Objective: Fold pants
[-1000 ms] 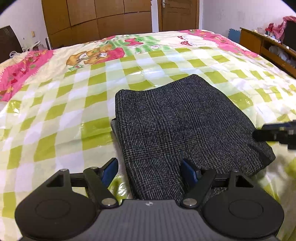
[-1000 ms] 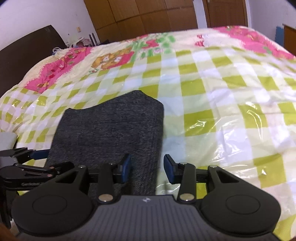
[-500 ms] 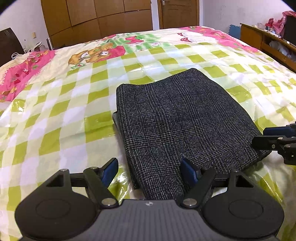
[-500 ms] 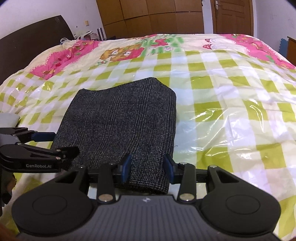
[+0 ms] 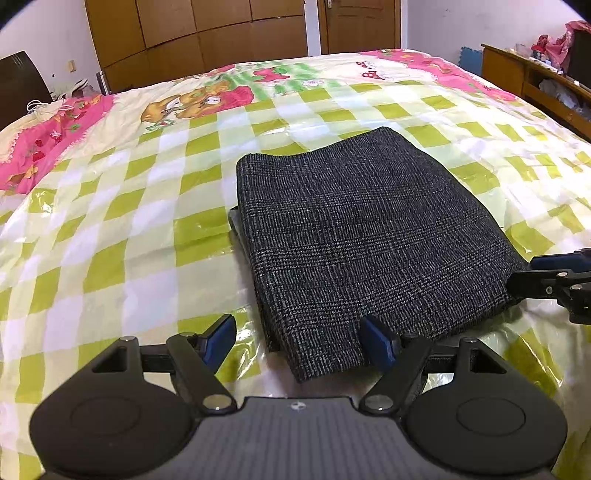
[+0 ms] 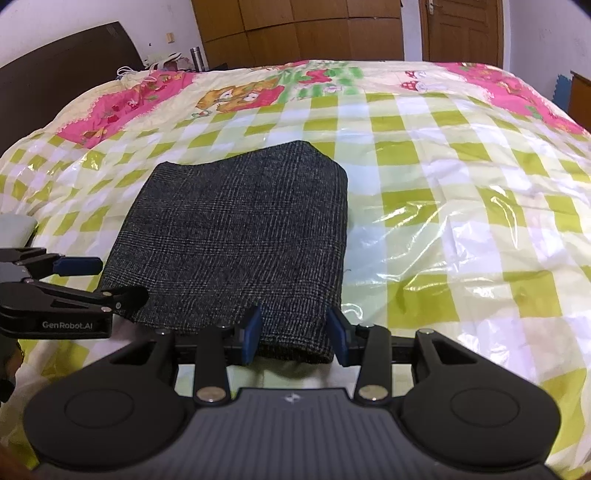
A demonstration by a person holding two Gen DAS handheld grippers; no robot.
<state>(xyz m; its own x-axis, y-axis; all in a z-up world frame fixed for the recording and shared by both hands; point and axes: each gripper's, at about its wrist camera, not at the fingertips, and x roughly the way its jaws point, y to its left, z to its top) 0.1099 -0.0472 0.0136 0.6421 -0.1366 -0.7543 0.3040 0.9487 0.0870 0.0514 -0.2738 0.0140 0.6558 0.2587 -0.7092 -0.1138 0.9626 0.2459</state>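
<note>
The dark grey checked pants (image 5: 362,236) lie folded into a flat rectangle on the bed; they also show in the right wrist view (image 6: 240,229). My left gripper (image 5: 299,345) is open and empty at the near left corner of the pants, just short of the fabric. My right gripper (image 6: 293,336) is open and empty at the near right corner. Each gripper shows in the other's view: the right gripper (image 5: 532,273) at the pants' right edge, the left gripper (image 6: 110,277) at the left edge.
The bed has a green-and-white checked cover (image 5: 110,240) under shiny clear plastic (image 6: 443,236). A dark headboard (image 6: 66,66) is at the left, wooden wardrobes (image 5: 192,37) and a door (image 6: 461,29) behind, a wooden desk (image 5: 535,85) at the right.
Both grippers have drawn back and risen from the pants, so more of the folded stack and bed shows. The pants have not moved.
</note>
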